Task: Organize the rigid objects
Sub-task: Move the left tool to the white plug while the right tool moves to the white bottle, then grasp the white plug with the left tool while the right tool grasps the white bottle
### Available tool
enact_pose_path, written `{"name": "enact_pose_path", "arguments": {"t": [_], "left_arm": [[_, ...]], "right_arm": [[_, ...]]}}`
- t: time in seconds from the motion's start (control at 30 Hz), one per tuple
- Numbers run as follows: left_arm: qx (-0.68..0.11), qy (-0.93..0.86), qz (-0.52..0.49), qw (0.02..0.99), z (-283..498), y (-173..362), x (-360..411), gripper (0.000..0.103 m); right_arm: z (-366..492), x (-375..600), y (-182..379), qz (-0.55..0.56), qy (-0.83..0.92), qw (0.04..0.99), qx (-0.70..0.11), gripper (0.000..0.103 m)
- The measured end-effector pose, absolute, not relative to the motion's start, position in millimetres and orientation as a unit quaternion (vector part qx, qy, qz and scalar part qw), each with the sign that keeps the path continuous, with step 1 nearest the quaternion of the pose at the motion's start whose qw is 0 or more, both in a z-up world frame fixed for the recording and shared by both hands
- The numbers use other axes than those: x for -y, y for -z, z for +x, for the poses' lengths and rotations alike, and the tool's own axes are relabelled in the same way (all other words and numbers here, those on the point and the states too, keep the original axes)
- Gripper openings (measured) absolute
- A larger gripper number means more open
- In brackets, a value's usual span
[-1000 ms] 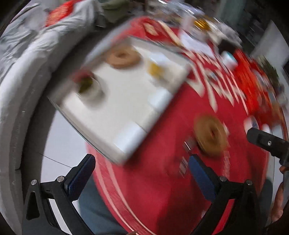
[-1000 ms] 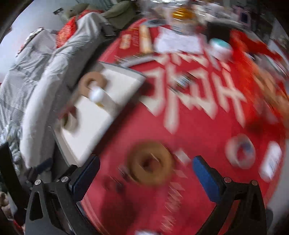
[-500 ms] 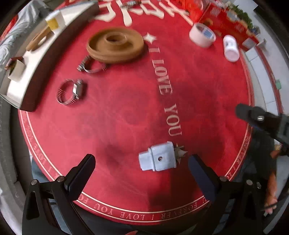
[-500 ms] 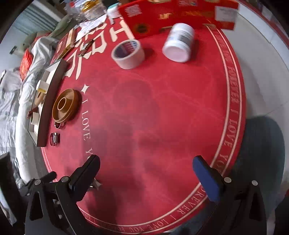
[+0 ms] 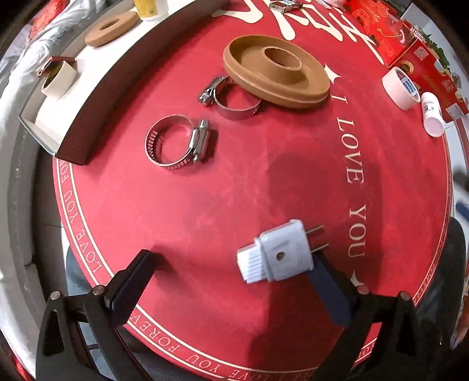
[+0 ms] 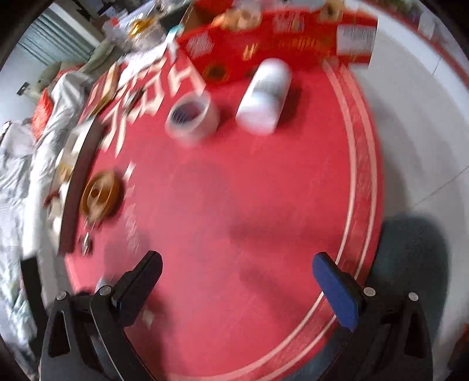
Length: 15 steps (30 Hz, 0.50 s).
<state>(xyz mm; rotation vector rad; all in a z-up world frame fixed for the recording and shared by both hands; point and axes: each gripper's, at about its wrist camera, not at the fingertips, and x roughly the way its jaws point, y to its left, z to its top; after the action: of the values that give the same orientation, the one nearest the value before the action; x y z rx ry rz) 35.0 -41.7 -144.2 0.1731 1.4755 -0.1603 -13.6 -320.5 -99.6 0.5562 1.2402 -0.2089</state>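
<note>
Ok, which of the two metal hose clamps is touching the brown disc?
The far hose clamp: its band runs under the brown disc's rim. The near hose clamp, beside the tray corner, lies clear of it.

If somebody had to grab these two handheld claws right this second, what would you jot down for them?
Left gripper: open, empty, its right finger beside the grey electrical plug on the red round tablecloth.
Right gripper: open, empty, over bare cloth; that view is blurred.
Already in the white tray: flat tan ring, cream tape roll, yellow-labelled container.
Still loose on the cloth: plug, two steel hose clamps, tan plastic spool flange, white tape roll, white bottle lying down.
Probably the plug goes next.
</note>
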Motion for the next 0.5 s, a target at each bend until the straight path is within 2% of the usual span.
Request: {"name": "enact_pose_path", "arguments": {"t": [0.27, 0.5], "left_arm": [[-0.676, 0.051, 0.059, 0.733, 54.6, 142.6, 59.4, 0.103], [-0.665, 0.031, 0.038, 0.745, 67.4, 140.6, 69.0, 0.103]], "right_arm": [[58.5, 376.2, 120.5, 0.275, 0.199, 0.752, -0.565, 0.103], [94.9, 376.3, 142.1, 0.196, 0.228, 0.74, -0.602, 0.103]]}}
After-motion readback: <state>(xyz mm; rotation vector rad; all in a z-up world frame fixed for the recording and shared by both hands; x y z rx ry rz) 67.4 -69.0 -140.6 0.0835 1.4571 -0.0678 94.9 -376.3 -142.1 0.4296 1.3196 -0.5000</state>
